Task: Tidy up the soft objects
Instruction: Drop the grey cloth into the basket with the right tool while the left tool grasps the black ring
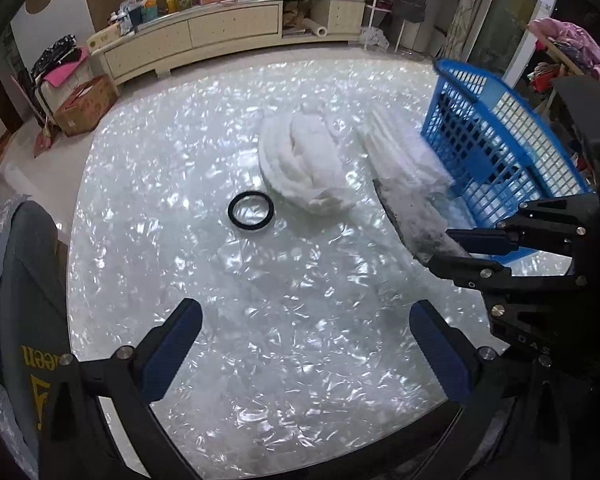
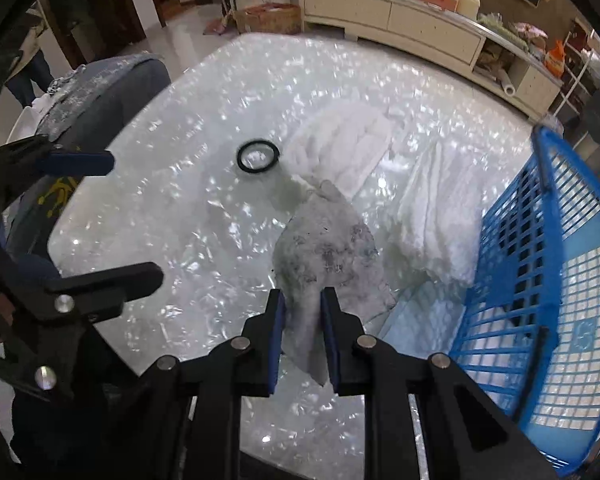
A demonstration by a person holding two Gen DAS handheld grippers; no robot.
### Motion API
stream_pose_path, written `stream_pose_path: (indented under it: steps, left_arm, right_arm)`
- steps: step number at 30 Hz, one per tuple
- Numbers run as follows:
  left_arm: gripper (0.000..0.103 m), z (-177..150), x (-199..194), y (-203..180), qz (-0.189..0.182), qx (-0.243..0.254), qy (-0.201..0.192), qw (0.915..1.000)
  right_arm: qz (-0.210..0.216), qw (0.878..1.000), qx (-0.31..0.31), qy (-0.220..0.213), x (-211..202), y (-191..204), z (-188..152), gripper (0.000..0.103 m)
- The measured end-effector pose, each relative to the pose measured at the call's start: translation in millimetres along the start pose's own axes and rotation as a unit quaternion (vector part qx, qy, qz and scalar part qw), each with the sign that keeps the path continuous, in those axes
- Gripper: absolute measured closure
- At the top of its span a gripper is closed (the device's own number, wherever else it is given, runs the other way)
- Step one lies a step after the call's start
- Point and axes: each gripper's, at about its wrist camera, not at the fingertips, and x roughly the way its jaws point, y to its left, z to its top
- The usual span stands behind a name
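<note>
On the pearly table (image 1: pixel 260 300), white pads (image 1: pixel 304 160) beside a blue basket (image 1: pixel 500 152).

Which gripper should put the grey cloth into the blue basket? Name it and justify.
Right. The right gripper has its jaws shut on the grey cloth, beside the blue basket. The left gripper is open, holding nothing.

A glossy counter (image 1: pixel 260 320) with a white pearly, crinkled pattern carries everything. Near its middle lies a black ring (image 1: pixel 251 212). Just right of the ring and farther back rests a bundled white cloth (image 1: pixel 304 160), and right of that a second white cloth (image 1: pixel 400 152) spreads against a blue lattice basket (image 1: pixel 500 152) standing at the counter's right edge.
</note>
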Motion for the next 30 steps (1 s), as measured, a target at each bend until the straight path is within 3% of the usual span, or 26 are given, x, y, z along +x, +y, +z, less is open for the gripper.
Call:
stream_pose_path:
  steps: [5,14,23,30]
  left_arm:
    - [0.000,12,-14,-3,-0.009,0.001,-0.004,1.0000]
    - [0.000,32,-21,-14,-0.014,0.029,-0.012,0.9994]
    - [0.000,44,0,-11,-0.023,0.030,0.001,0.9993]
    - [0.000,50,22,7,-0.027,0.033,0.014,0.9990]
  right_arm:
    - [-0.014,0.999,-0.009,-0.029,-38,-6,7,0.086]
    - [-0.037,0.996,0.019,-0.073,-95,-53,14,0.086]
    - [-0.077,0.992,0.081,-0.052,-93,-123,-7,0.086]
    - [-0.078,0.990,0.117,-0.018,-73,-148,-27,0.085]
